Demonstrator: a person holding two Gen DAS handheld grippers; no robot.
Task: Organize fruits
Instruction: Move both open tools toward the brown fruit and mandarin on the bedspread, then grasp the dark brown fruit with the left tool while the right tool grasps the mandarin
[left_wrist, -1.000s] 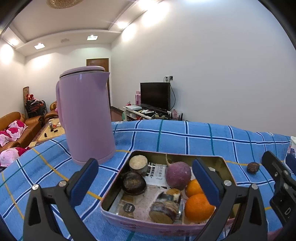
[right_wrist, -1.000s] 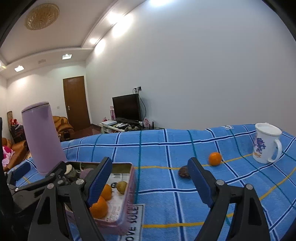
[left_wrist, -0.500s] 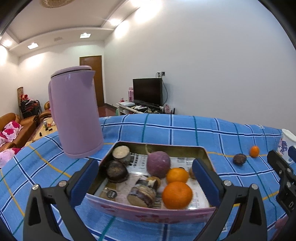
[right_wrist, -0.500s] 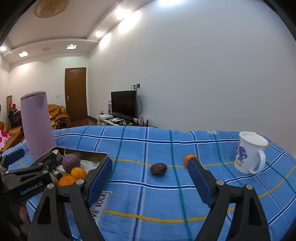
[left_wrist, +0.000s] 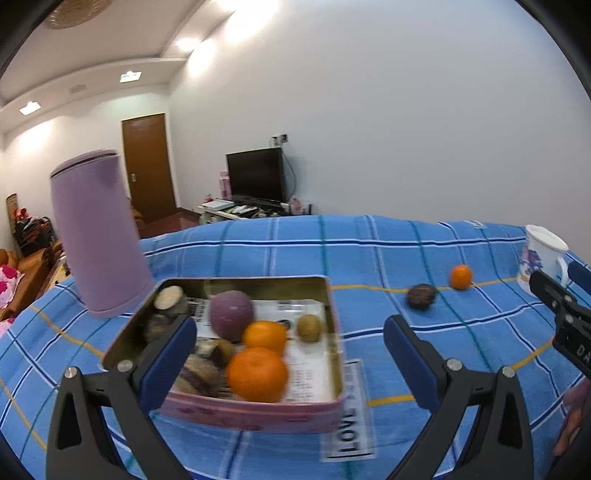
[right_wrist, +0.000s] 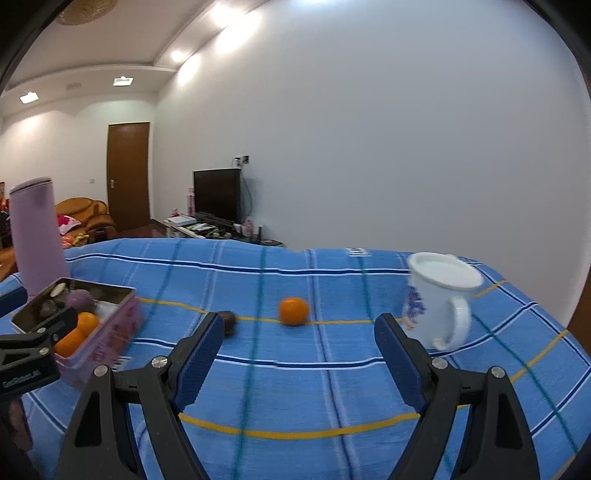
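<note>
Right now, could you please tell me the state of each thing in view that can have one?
left gripper: open, holding nothing, over the tin.
right gripper: open, holding nothing.
tin: lid off, holding fruit.
loose orange: on the cloth, outside the tin.
dark fruit: on the cloth, outside the tin.
mug: upright; contents cannot be told.
purple kettle: upright, lid shut.
television: screen dark.
door: shut.

Tin (left_wrist: 334, 354) on tabletop (right_wrist: 295, 354), fruits inside; kettle (left_wrist: 98, 240) just behind its left corner. Right of tin: dark fruit (left_wrist: 421, 295), then small orange (right_wrist: 293, 311), then mug (right_wrist: 439, 299), well apart
</note>
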